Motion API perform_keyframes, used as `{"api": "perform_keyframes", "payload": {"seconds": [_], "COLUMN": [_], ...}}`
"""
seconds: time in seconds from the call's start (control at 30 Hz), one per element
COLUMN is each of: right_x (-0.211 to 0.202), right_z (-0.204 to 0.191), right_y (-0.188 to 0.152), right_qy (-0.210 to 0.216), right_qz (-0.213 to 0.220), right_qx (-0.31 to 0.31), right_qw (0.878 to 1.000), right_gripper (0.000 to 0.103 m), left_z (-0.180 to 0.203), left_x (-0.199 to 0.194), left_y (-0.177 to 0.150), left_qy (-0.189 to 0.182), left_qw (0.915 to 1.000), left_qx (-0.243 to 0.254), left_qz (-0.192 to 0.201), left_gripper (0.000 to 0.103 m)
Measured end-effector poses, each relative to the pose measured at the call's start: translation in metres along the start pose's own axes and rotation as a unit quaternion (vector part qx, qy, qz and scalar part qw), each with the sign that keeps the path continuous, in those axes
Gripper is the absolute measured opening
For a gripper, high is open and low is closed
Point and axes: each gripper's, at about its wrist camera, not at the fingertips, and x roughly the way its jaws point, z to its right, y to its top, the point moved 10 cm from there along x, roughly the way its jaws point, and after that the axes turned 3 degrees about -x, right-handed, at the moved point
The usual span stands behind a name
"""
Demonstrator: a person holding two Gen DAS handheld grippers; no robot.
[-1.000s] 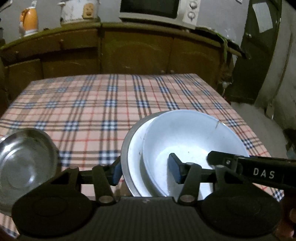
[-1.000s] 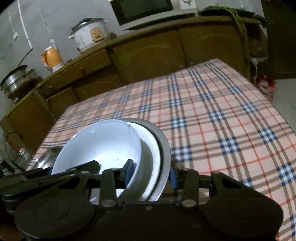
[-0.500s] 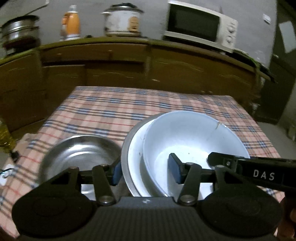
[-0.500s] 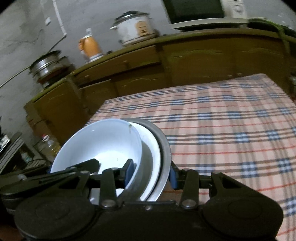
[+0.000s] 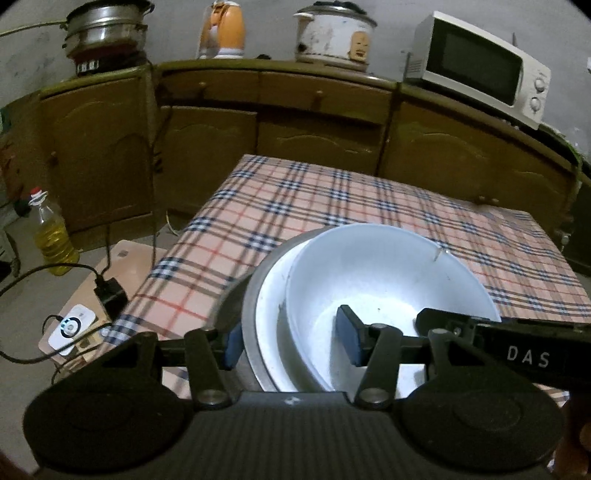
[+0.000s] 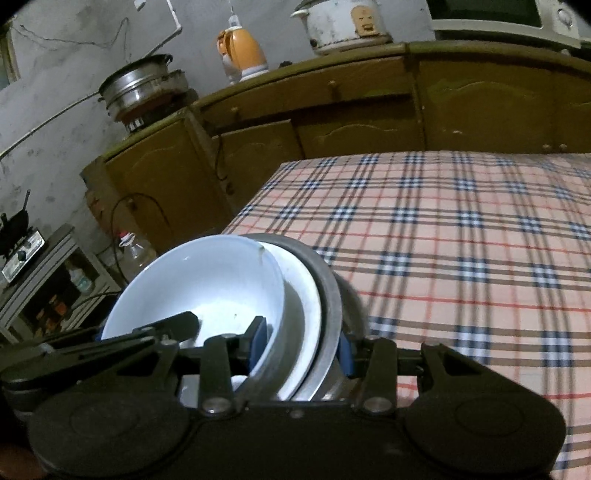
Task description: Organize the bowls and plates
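Observation:
A white bowl [image 5: 388, 280] sits nested in a white plate [image 5: 271, 306], which lies in a steel dish [image 5: 248, 325]. The stack hangs tilted over the left front part of the plaid table [image 5: 295, 206]. My left gripper [image 5: 291, 343] is shut on the stack's left rim, one blue pad inside the bowl and one outside the steel dish. In the right wrist view my right gripper [image 6: 301, 347] is shut on the opposite rim of the white bowl [image 6: 207, 284] and steel dish [image 6: 330, 295]. Each gripper shows in the other's view: the right gripper [image 5: 480, 332], the left gripper [image 6: 147, 332].
Brown cabinets [image 5: 317, 122] run behind the table, carrying a microwave [image 5: 480, 66], a rice cooker [image 5: 332, 33], an orange jug [image 5: 221, 29] and a steel steamer pot [image 5: 107, 26]. On the floor at left stand an oil bottle [image 5: 51, 240] and a low board [image 5: 92, 295] with a plug and cables.
Both grippers have carried the stack leftward across the table to its left edge. The loose steel bowl seen on the table earlier has gone out of view. The grips have not changed.

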Motion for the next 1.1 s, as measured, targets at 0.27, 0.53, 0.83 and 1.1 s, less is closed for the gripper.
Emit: {"api": "perform_keyframes", "payload": {"seconds": [0.27,0.53,0.83,1.1], "right_x": [0.036,0.055,0.072,0.071], "right_z": [-0.006,0.006,0.009,0.013], "right_y": [-0.010,-0.021,-0.029,-0.021], "right_qy": [-0.006,-0.014,-0.016,-0.030], "right_qz": [-0.019,-0.034,-0.032,-0.019], "right_qx": [0.013,0.030,0.036,0.024], "right_qw": [1.000,0.999,0.999,0.999], "right_gripper": [0.049,0.049,0.049,0.056], "left_z": [-0.021,-0.024,-0.031,-0.028], "left_x": [0.027,0.049,0.062,0.066], "left_y": [-0.006,-0.016,-0.022,-0.018], "left_qy": [-0.005,-0.008,-0.010,-0.004], "left_qw": [0.9999,0.9996,0.9996,0.9999], "left_qx": [0.002,0.006,0.002,0.006], "left_qz": [-0.016,-0.028,-0.027,-0.015], "left_gripper": [0.053,0.053,0.053,0.055]}}
